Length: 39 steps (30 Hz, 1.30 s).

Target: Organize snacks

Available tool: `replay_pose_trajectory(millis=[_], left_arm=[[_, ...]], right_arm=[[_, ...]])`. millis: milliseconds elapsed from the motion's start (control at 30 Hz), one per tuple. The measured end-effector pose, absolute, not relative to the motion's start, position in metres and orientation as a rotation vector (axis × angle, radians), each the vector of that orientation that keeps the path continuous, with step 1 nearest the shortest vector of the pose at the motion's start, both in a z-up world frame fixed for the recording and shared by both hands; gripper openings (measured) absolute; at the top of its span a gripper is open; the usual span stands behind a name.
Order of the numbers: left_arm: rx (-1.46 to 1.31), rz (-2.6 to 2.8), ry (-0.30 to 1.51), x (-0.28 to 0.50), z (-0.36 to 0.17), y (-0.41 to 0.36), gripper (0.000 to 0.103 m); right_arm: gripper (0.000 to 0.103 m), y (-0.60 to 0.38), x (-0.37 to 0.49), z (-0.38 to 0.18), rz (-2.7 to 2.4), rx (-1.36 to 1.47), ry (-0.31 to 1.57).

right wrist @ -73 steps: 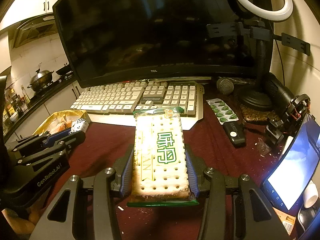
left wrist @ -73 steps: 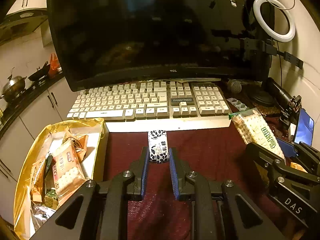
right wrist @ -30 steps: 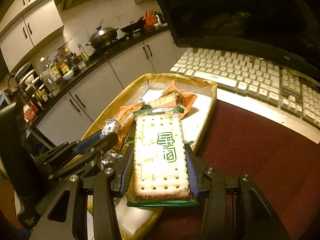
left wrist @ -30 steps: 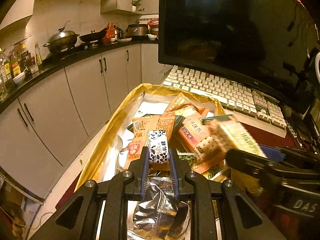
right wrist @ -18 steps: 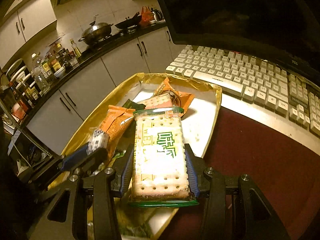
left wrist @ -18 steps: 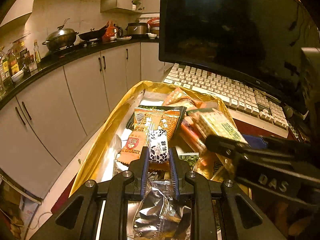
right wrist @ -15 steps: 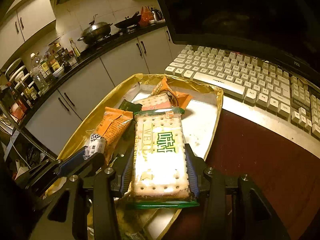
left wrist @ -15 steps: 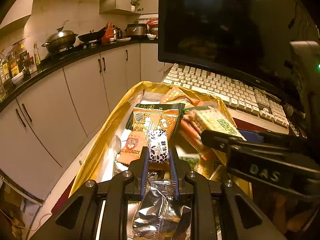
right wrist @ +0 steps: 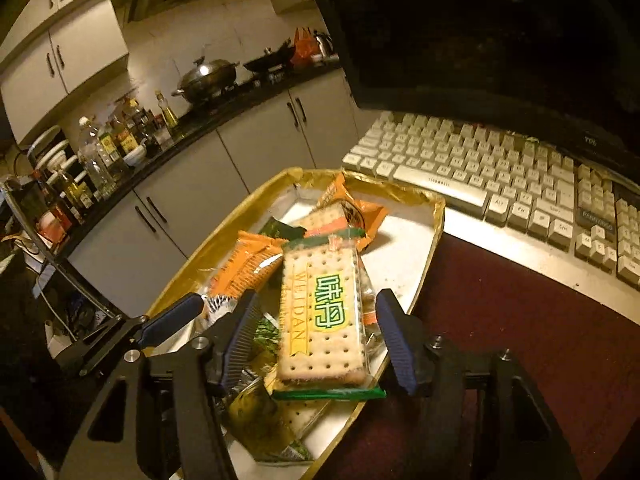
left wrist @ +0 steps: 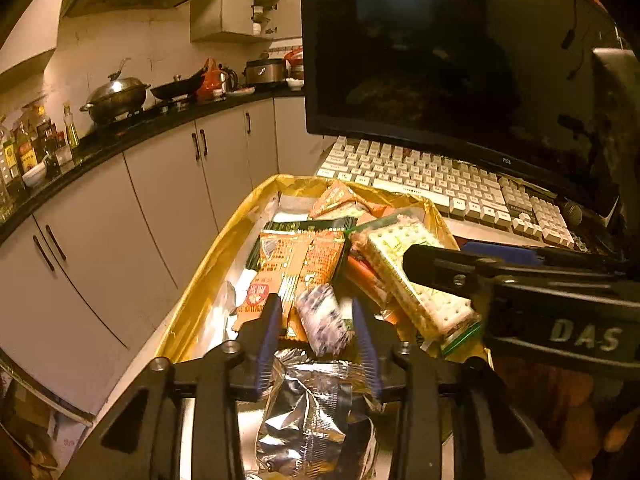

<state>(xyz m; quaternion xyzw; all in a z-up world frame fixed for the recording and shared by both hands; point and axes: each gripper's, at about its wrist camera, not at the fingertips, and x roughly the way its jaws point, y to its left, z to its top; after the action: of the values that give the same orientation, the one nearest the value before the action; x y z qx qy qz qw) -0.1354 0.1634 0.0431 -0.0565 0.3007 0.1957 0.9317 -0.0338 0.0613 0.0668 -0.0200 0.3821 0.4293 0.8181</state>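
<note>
Release step, both sides at once: the left claw [left wrist: 316, 330] has just been opening, and the small black-and-white patterned candy packet [left wrist: 322, 320] sits loose between its pads over the gold-rimmed snack tray [left wrist: 208, 280]. The right claw [right wrist: 316, 332] has just been spreading too, off the glossy, flat cracker pack [right wrist: 324, 312], which lies on crinkly foil packets. Next, I reckon: lift clear and fetch more.

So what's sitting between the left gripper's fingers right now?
In the left wrist view, the small black-and-white candy lies blurred between the left gripper's open fingers, over the gold tray.
</note>
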Motion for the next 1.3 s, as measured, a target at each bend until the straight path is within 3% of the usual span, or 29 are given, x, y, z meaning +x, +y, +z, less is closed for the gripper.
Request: replay_pose_trajectory(millis=[433, 667, 833, 1300], left_arm=[[-0.069, 0.417, 0.581, -0.132, 0.058, 0.14, 0.058], [-0.025, 0.368, 0.547, -0.128, 0.068, 0.108, 0.069], [0.012, 0.29, 0.524, -0.119, 0.076, 0.069, 0.088], [0.14, 0.246, 0.569, -0.096, 0.057, -0.005, 0.102]], right_arm=[[0.076, -0.001, -0.04, 0.089, 0.902, 0.062, 0.757], [0.079, -0.062, -0.039, 0.083, 0.793, 0.096, 0.731], [0.084, -0.113, -0.035, 0.074, 0.655, 0.13, 0.704], [0.087, -0.177, -0.031, 0.057, 0.443, 0.138, 0.628]])
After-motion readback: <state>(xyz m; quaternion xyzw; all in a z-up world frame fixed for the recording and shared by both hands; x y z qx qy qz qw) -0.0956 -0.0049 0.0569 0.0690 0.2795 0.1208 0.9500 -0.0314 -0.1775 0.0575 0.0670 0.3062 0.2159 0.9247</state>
